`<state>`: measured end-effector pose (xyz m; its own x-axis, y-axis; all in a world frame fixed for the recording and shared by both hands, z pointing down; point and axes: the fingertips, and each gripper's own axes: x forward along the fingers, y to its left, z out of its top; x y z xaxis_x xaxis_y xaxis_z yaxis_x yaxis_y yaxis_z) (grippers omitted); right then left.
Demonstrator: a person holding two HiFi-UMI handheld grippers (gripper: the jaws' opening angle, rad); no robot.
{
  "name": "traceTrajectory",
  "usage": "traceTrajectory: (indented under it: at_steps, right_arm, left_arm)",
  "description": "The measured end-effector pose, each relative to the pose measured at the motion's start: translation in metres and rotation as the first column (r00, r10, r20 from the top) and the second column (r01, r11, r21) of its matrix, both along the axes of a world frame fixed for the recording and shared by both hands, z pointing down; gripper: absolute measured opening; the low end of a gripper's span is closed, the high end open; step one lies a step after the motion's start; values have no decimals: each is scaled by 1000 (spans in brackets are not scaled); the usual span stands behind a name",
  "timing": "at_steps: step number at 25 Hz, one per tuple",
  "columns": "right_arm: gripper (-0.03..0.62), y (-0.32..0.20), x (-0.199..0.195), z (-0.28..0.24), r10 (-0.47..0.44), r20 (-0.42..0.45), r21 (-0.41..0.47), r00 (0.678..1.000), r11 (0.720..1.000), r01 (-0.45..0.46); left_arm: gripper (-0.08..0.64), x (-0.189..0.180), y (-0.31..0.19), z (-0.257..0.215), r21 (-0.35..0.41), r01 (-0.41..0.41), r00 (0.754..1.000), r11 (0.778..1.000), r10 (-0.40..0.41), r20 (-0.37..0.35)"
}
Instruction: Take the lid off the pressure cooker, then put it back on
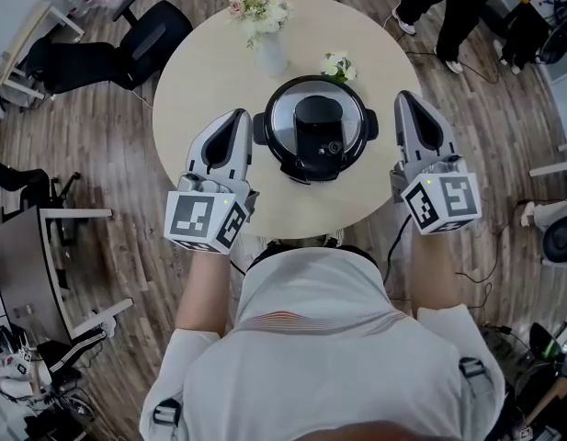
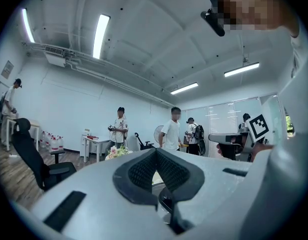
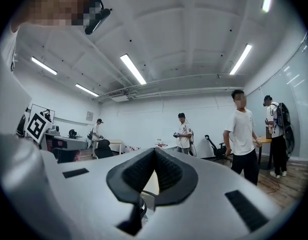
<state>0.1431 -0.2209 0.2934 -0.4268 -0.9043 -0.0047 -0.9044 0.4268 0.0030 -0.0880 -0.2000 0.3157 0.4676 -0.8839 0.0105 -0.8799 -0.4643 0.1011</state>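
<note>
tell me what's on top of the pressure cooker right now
Its lid sits on the pressure cooker, a black handle across the middle. Nothing else rests on it. The cooker's inside is covered by the lid, so its contents cannot be seen.

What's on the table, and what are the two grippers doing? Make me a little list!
table: round, light-coloured
pressure cooker: in the middle of the table
lid: on the cooker
vase of flowers: behind the cooker
left gripper: shut, empty, to the left of the cooker
right gripper: shut, empty, to the right of the cooker
</note>
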Motion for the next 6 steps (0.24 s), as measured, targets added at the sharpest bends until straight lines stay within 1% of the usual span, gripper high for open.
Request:
traceTrajectory:
  at_steps: [6]
  right_arm:
    - [0, -3, -3, 3, -13, -11, -11, 1000, 1000, 13]
  left_arm:
    - [5, 2, -2, 1, -5, -6, 1000, 1000, 6, 2]
